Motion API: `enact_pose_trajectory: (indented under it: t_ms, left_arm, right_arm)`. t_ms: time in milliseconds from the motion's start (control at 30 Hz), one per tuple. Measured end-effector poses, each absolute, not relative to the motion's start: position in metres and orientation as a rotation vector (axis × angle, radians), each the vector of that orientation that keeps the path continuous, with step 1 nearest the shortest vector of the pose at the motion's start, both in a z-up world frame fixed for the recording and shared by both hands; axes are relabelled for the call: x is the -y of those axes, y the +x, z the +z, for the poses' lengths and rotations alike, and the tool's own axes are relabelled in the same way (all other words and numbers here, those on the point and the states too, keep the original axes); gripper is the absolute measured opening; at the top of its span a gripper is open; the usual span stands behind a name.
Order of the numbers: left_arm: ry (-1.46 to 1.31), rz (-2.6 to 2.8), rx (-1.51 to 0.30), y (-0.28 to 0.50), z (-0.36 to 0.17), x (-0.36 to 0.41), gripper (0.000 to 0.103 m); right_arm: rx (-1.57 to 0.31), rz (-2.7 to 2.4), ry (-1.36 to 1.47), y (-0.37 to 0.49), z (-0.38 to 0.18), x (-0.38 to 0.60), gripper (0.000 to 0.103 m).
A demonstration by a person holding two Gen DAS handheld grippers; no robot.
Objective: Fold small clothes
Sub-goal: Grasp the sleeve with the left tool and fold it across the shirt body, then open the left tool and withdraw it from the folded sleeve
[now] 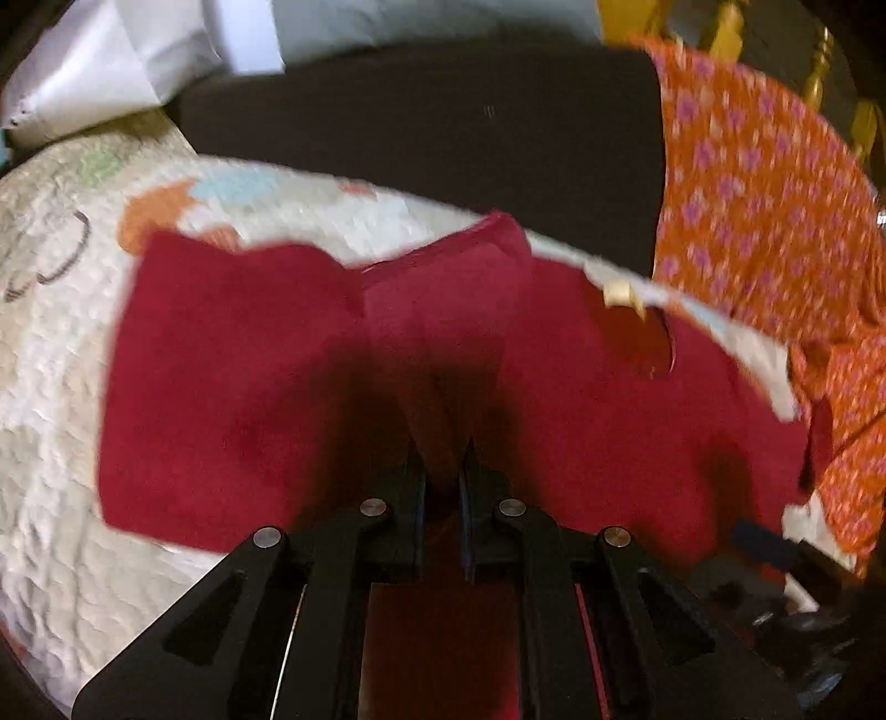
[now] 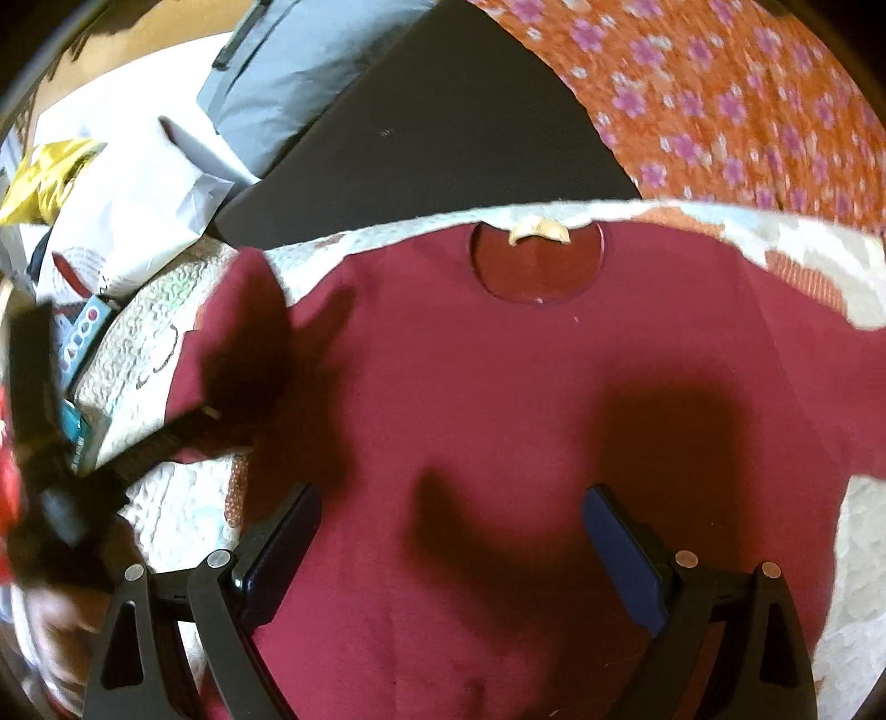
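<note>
A dark red small T-shirt lies face up on a white quilt, its neck hole at the far side. My left gripper is shut on a pinched fold of the red T-shirt at its left sleeve side and lifts it; it also shows in the right wrist view at the sleeve. My right gripper is open and empty, hovering over the lower middle of the shirt.
An orange cloth with purple flowers lies at the far right. A black panel lies beyond the quilt. White bags and a grey pillow sit far left. A yellow wooden rail stands behind.
</note>
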State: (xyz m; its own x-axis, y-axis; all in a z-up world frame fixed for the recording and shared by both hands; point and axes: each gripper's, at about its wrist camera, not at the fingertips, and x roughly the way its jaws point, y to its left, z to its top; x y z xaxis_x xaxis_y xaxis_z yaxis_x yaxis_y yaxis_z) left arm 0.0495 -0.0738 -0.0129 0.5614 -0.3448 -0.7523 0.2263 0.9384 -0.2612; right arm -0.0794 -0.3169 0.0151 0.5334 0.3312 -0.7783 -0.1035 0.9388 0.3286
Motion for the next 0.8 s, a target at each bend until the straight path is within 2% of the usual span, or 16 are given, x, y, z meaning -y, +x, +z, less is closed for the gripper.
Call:
enact_pose_trajectory:
  t_ms: [100,133,200,267,333,600,733,767,800]
  left_arm:
    - [-0.103,-0.343,-0.931,0.042,-0.013,0.074,0.009]
    - [-0.086,-0.352,-0.925,0.038,-0.008,0.074,0.013]
    - [-0.058,-0.366,-0.908,0.026,0.003,0.069,0.024]
    - [-0.043,-0.353,-0.875,0.014,0.014,0.059,0.050]
    - [-0.050,-0.334,-0.860,0.006,0.019,0.046,0.062]
    - [-0.043,-0.188,-0.798,0.014,0.013,0.009,0.062]
    - [-0.087,-0.104,-0.777,0.028,0.013,-0.011,0.062]
    - [-0.100,-0.084,-0.776,0.031,0.012,-0.017,0.062]
    - [-0.115,-0.063,-0.778,0.033,0.012,-0.022,0.062]
  right_arm:
    - [-0.995,0.248,0.350,-0.074,0.010,0.329,0.094]
    - [-0.996,0.247,0.374,-0.073,0.009,0.332,0.094]
    - [-1.002,0.250,0.411,-0.067,0.009,0.335,0.094]
    - [-1.002,0.264,0.419,-0.060,0.012,0.332,0.094]
    - [-0.991,0.287,0.424,-0.055,0.015,0.327,0.094]
    - [-1.044,0.336,0.404,-0.038,-0.001,0.298,0.094]
    - [-1.006,0.319,0.281,-0.037,-0.005,0.276,0.094]
    - [-0.991,0.326,0.253,-0.036,-0.006,0.270,0.091]
    - [-0.977,0.340,0.218,-0.035,-0.006,0.261,0.074]
